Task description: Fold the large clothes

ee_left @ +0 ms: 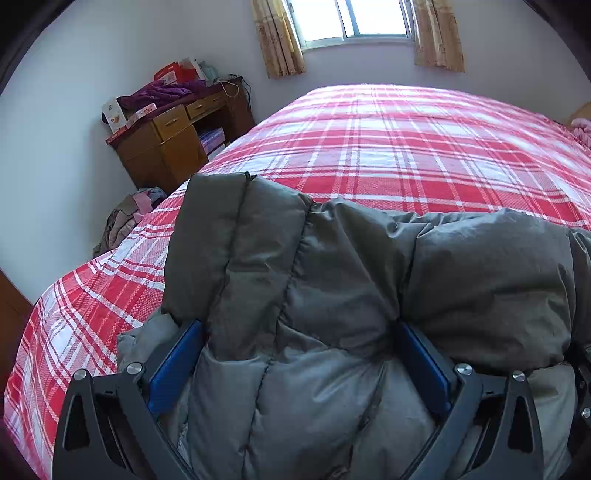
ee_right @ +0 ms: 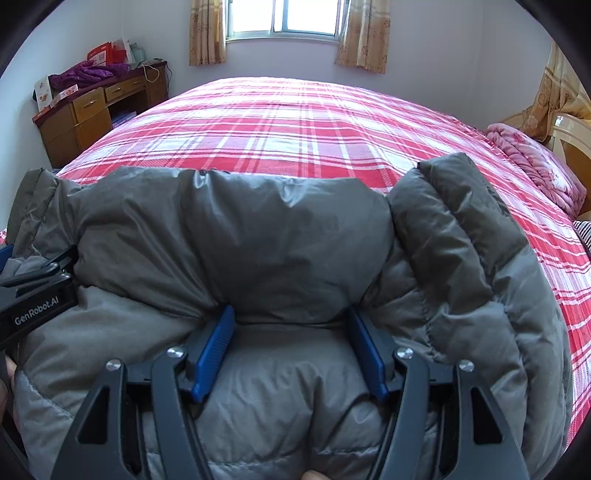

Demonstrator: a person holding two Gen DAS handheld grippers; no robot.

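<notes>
A grey puffer jacket point(ee_left: 332, 288) lies bunched at the near edge of a bed with a red plaid cover point(ee_left: 406, 147). In the left wrist view my left gripper point(ee_left: 299, 332) has its blue-padded fingers point(ee_left: 173, 369) spread wide with thick jacket folds squeezed between them. In the right wrist view the jacket point(ee_right: 277, 240) fills the foreground, and my right gripper point(ee_right: 291, 321) likewise grips a thick fold between its blue pads point(ee_right: 216, 350). A sleeve point(ee_right: 461, 229) lies folded over on the right. The left gripper's body point(ee_right: 37, 295) shows at the left edge.
A wooden desk point(ee_left: 173, 136) piled with boxes and purple clothing stands by the far left wall. A heap of clothes point(ee_left: 125, 221) lies on the floor beside the bed. A pink quilt point(ee_right: 535, 170) lies at the bed's right end near the headboard. A curtained window point(ee_right: 284, 18) is beyond.
</notes>
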